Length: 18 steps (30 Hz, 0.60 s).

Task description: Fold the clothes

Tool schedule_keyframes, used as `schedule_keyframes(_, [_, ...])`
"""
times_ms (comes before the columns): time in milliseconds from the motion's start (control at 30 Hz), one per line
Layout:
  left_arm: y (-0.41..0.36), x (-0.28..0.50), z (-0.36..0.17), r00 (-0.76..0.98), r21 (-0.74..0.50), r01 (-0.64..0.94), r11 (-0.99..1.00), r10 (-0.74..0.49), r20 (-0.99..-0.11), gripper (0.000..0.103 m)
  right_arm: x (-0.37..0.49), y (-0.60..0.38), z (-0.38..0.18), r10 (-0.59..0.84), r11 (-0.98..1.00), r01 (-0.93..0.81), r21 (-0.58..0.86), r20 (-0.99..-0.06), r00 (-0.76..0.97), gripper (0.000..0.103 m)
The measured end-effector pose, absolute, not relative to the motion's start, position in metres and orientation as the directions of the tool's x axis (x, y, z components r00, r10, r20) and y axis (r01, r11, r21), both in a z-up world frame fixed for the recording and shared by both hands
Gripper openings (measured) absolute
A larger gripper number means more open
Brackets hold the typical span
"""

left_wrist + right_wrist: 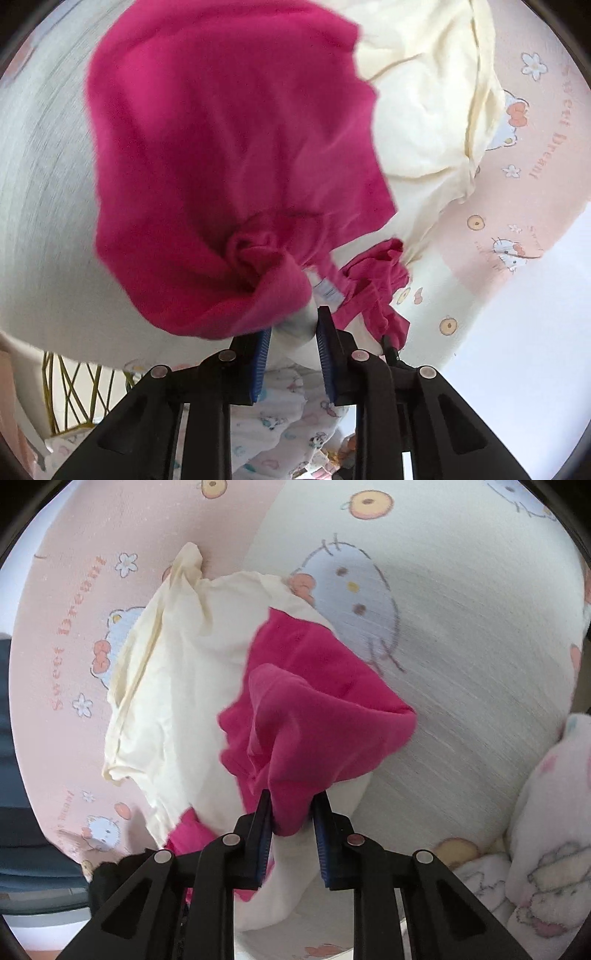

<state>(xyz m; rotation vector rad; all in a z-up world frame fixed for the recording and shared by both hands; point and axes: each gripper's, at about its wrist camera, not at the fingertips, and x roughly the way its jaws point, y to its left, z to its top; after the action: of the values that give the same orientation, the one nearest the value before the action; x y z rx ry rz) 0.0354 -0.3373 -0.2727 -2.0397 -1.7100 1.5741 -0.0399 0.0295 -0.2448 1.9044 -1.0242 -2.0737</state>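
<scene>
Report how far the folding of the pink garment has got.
Done: nothing is folded yet. In hand: the pink garment is bunched and lifted, pinched by the left hand-held gripper and the right hand-held gripper. Left: spread it, fold it, then the cream garment.

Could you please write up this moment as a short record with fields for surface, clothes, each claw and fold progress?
surface: bed sheet with cartoon cat print, pink and white
clothes: pink garment lying partly over a cream garment
left claw: pink cloth bunched at its tips; a real pinch cannot be told
right claw: shut on a fold of the pink garment
also in view: printed blanket at the right edge
fold progress: pink garment bunched, not yet folded flat
</scene>
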Motion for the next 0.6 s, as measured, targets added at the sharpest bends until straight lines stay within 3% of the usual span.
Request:
schedule_keyframes(267, [-0.345, -0.006, -0.264, -0.159, -0.603, 0.677, -0.421, 0.717, -0.678, 0.021, -0.080, 0.007, -0.241, -0.469, -0.807, -0.350, 0.476, -0.876, -0.111, 0.020])
schedule_keyframes(467, [-0.358, -0.030, -0.254, -0.216, -0.628, 0.665, -0.405, 0.700, -0.680, 0.021, -0.102, 0.005, -0.255, -0.479, -0.742, -0.507, 0.438, -0.876, -0.055, 0.023])
schedule_keyframes(533, [-0.361, -0.035, -0.242, -0.235, -0.656, 0.602, -0.455, 0.685, -0.690, 0.022, -0.108, 0.002, -0.257, -0.501, -0.731, -0.512, 0.451, -0.864, -0.045, 0.026])
schedule_keyframes(600, [-0.361, -0.040, -0.228, -0.218, -0.626, 0.539, -0.563, 0.625, -0.750, 0.023, -0.113, -0.003, -0.257, -0.512, -0.753, -0.470, 0.461, -0.858, -0.021, 0.049])
